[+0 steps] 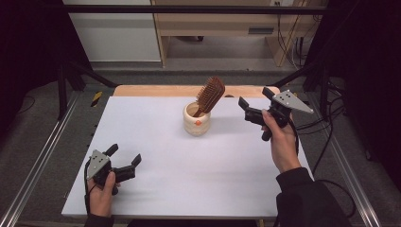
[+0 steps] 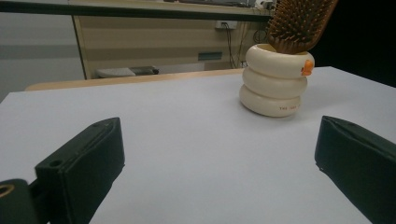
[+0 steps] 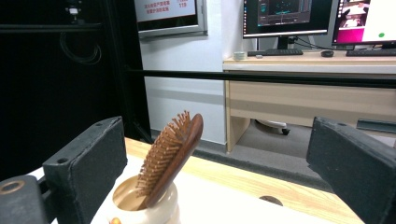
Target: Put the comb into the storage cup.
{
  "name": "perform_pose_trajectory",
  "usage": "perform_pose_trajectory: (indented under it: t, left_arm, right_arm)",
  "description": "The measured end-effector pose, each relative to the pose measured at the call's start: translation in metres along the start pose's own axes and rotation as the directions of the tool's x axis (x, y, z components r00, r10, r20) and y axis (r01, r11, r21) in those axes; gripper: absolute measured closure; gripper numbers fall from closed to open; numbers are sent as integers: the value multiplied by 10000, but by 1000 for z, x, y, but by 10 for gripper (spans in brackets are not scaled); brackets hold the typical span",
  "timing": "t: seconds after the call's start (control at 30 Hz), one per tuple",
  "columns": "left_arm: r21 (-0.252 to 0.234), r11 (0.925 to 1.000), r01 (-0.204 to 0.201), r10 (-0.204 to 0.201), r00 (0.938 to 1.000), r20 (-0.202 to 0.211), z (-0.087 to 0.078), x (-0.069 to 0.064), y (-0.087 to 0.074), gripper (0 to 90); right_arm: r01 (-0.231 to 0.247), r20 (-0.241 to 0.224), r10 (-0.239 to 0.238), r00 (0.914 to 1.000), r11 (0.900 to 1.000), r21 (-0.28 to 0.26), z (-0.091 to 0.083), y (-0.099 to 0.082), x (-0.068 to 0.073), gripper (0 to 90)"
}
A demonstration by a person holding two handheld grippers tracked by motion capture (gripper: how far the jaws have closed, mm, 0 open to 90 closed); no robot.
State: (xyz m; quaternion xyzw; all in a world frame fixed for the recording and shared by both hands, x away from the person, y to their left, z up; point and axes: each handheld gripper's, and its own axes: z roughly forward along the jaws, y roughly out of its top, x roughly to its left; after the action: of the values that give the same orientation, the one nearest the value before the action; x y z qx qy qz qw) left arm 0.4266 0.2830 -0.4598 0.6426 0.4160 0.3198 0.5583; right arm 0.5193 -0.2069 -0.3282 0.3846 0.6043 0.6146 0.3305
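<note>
From the high view, the hairbrush (image 1: 210,95) is seen standing handle-down in the cream holder (image 1: 196,120), just left of the raised, wide-open right gripper (image 1: 256,105); the left gripper (image 1: 124,158) rests open, well apart. In the left gripper view, nothing is held between the fingers (image 2: 79,173). In the right gripper view, the brush (image 3: 172,154) lies between the jaws but beyond them: an approach is judged underway, and advancing, then closing, is called for next.

Each hand-held tool, left (image 1: 124,160) and right (image 1: 256,103), has 2 blocky black jaws, a grey three-cornered plate dotted with screws and a trailing black cable; the right arm wears a black sleeve (image 1: 302,194).
</note>
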Motion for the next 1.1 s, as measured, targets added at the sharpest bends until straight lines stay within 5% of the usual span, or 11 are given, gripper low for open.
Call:
perform_pose_trajectory:
  t: [0.43,1.1]
  left_arm:
    - [133,9993,-362,359,9991,224,1,-4,-2,18]
    - [-276,9990,-351,332,9974,-645,-16,18,-3,28]
  right_arm:
    - [-343,85,345,9994,9991,-231,-28,-22,-10,51]
    - [-306,283,307,9991,9995,-35,-67,-53,-23,50]
